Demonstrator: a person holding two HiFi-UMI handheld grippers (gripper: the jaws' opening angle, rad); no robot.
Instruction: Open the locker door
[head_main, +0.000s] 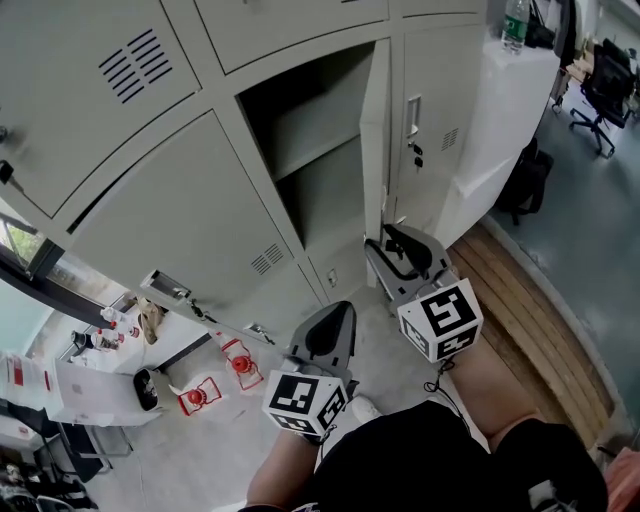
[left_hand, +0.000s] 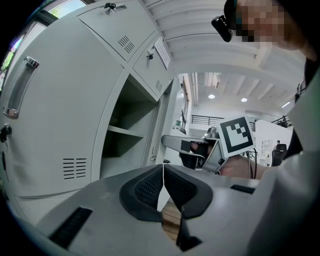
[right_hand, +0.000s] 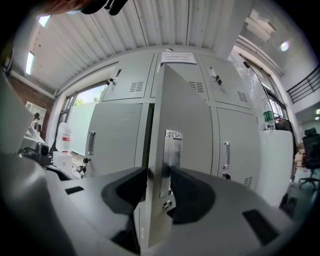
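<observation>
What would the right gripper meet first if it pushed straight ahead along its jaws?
The open locker door: its edge already stands between the right gripper's opening jaws, so the gripper would likely slide deeper over the door by the handle plate. Depth is hard to judge.

A bottle (head_main: 514, 24) stands on a white counter (head_main: 508, 115), black chair (head_main: 607, 88) beyond.

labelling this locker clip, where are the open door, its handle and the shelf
door (right_hand: 187, 110): right gripper view, on its outer face
handle (right_hand: 172, 147): right gripper view, on the metal plate
shelf (head_main: 322, 153): head view, on its front edge
</observation>
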